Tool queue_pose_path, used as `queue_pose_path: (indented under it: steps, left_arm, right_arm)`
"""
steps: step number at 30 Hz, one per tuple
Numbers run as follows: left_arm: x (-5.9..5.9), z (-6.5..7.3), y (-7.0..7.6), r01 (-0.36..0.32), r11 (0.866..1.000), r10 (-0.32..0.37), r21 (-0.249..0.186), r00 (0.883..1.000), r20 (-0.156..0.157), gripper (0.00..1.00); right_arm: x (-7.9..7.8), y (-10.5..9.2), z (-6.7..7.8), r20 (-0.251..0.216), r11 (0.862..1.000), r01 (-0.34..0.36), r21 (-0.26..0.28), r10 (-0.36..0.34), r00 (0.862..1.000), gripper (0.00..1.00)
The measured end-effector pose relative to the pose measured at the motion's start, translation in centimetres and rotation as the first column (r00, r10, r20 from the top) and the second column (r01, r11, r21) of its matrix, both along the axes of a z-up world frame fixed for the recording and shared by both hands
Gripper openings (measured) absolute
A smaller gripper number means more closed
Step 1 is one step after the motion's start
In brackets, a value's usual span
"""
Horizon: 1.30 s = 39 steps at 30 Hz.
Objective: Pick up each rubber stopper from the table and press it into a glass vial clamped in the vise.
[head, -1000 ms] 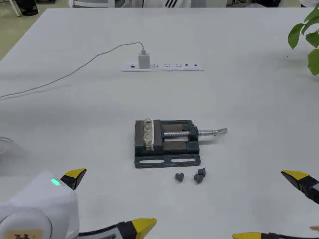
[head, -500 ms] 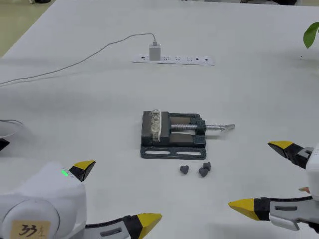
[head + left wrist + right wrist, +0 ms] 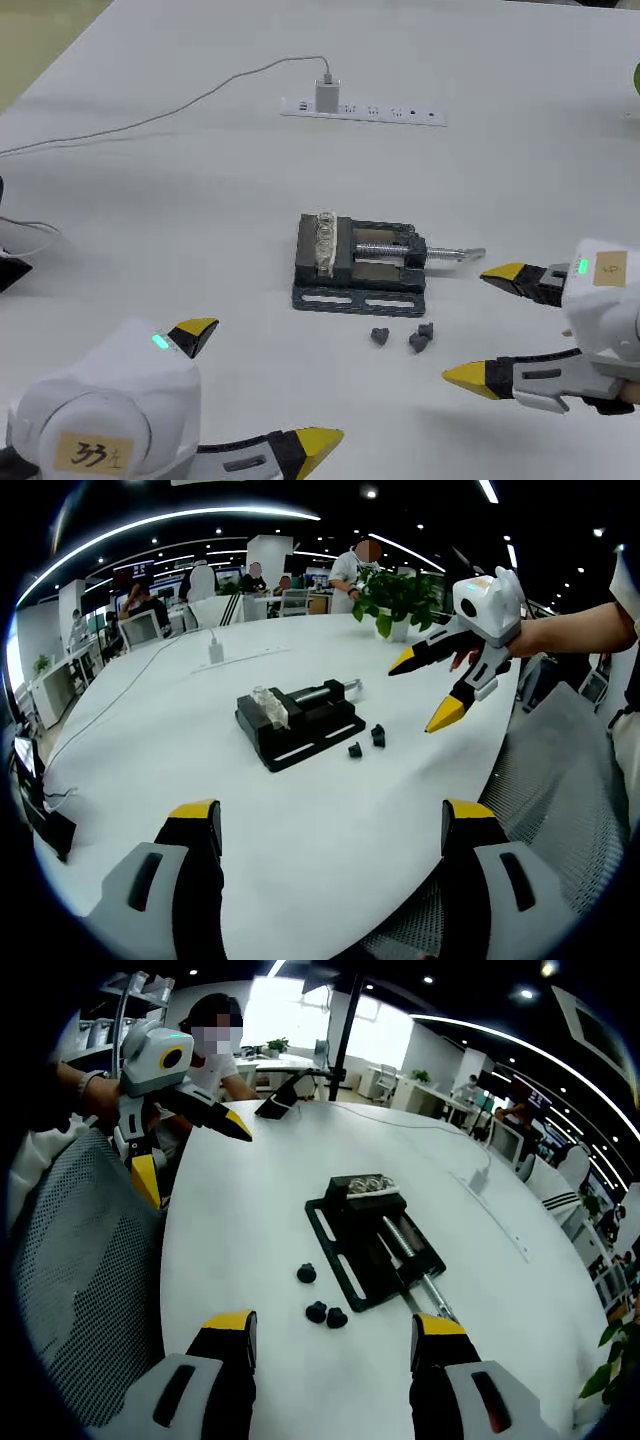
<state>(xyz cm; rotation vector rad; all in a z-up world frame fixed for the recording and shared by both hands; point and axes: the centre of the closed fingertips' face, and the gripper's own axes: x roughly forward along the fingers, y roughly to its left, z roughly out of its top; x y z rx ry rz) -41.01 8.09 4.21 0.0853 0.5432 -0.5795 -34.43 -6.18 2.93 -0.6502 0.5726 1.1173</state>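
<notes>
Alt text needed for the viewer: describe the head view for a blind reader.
A dark vise clamping glass vials sits on a white table, three rubber stoppers loose in front of it. The left gripper and right gripper hover either side, nearer the camera, jaws open and empty. A power strip lies beyond.

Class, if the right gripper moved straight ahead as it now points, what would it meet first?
Probably the paired rubber stoppers, just ahead of the right gripper; the vise lies beyond. Its height is unclear.

The white table (image 3: 200, 200) bears a vise (image 3: 360, 265); three rubber stoppers (image 3: 380, 336) lie near its base, a power strip (image 3: 362, 111) well beyond.
</notes>
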Motion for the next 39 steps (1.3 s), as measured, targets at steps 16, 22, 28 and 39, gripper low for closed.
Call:
queue_pose_path:
  steps: [16, 22, 28, 39]
  left_arm:
    - [0.2, -0.5, 0.0, 0.020, 1.000, -0.020, 0.008, 1.000, -0.021, 0.86]
    - [0.3, -0.5, -0.1, 0.023, 1.000, -0.023, 0.006, 0.999, -0.024, 0.86]
    - [0.2, -0.8, -0.1, 0.024, 1.000, -0.024, 0.004, 0.999, -0.034, 0.85]
    - [0.2, -1.2, 0.2, 0.019, 1.000, -0.019, 0.001, 0.999, -0.045, 0.84]
  right_arm:
    - [1.3, 2.3, -1.6, -0.062, 0.961, -0.244, -0.129, 0.238, 0.969, 0.26]
    - [1.4, 3.2, -2.1, -0.096, 0.935, -0.323, -0.146, 0.312, 0.945, 0.14]
    - [1.3, 4.1, -2.5, -0.126, 0.906, -0.390, -0.164, 0.373, 0.919, 0.08]
    - [0.7, 5.1, -3.9, -0.158, 0.842, -0.497, -0.209, 0.473, 0.867, 0.04]
